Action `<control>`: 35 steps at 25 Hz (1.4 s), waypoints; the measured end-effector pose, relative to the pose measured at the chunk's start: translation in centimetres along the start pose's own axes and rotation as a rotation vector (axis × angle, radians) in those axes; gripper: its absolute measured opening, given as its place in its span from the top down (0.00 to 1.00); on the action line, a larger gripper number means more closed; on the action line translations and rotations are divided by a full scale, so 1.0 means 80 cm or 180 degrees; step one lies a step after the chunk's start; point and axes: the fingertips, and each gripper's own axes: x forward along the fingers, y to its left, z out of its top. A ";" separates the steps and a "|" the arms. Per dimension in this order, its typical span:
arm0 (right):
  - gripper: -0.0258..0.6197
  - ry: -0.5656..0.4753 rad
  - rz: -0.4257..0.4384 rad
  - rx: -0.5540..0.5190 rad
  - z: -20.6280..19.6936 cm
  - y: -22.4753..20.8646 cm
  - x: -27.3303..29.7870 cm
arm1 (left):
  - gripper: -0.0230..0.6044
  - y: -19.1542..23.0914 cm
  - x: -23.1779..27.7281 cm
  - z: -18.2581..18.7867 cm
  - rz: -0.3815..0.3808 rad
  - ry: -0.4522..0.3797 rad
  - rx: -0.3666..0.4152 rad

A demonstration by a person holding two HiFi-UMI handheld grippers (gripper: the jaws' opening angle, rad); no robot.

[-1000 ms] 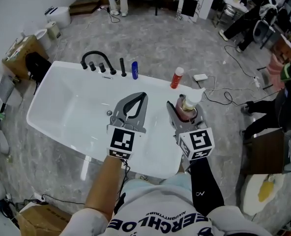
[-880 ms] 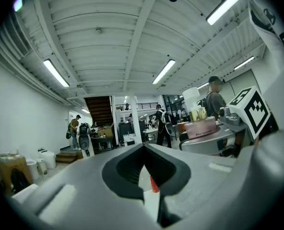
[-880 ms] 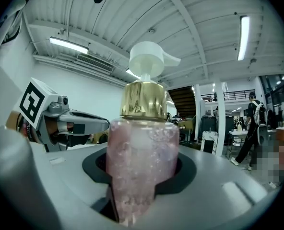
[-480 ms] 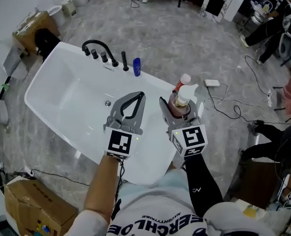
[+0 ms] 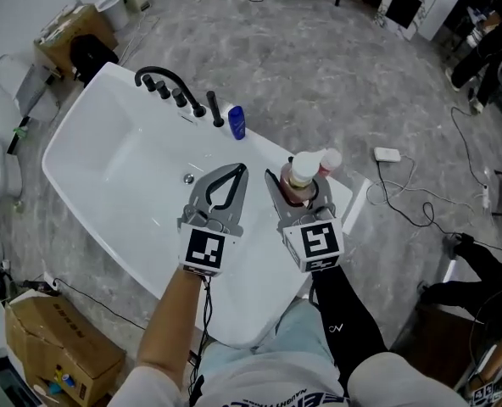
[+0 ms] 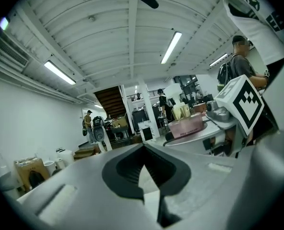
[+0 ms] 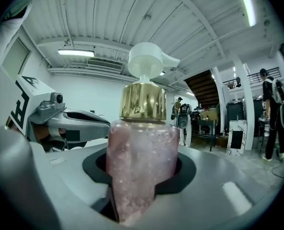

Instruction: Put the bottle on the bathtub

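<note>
Holding the bottle (image 7: pixel 141 157) are our right tongs (image 5: pixel 298 185), with both sides pressed on its round body, low down. Our left tongs (image 5: pixel 243 169) are closed tip to tip with nothing in them, just beside the right ones. We hold the bottle up over the right end of the bathtub (image 5: pixel 98 172), and it is not yet standing on the edge.

We think the bottle is hard and smooth, so it could slip if we squeeze too softly. It looks full of pink sparkly stuff, so it is likely a bit heavy. The best place to hold it is the wide body, as we do now, not the white pump (image 7: pixel 149 60) or the shiny gold ring (image 7: pixel 143 101), since the top could wobble or press down.

The bathtub is white, glossy and smooth, with a flat rim. A curved black tap (image 5: pixel 162 81) and a small blue bottle (image 5: pixel 237 123) stand on the far rim. Something with a red and white top (image 5: pixel 328 161) peeks out just behind our bottle, maybe another bottle, but we cannot see it well. The floor (image 5: pixel 319 66) is grey and mottled like stone
</note>
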 end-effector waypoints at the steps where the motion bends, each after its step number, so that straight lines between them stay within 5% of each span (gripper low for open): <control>1: 0.62 0.0009 0.0029 0.0006 -0.009 -0.003 0.009 | 0.96 0.002 0.008 -0.013 0.0013 0.0050 -0.0022; 6: 0.63 0.0036 0.0110 -0.0045 -0.070 -0.022 0.044 | 0.96 0.003 0.050 -0.078 0.0022 0.0118 -0.0377; 22: 0.64 0.0100 0.0126 0.0024 -0.213 -0.076 0.164 | 0.96 0.035 0.141 -0.195 0.0003 0.0074 -0.0437; 35: 0.64 -0.0205 0.0133 -0.0007 -0.254 -0.084 0.250 | 0.96 0.043 0.158 -0.259 0.0195 0.0257 -0.0721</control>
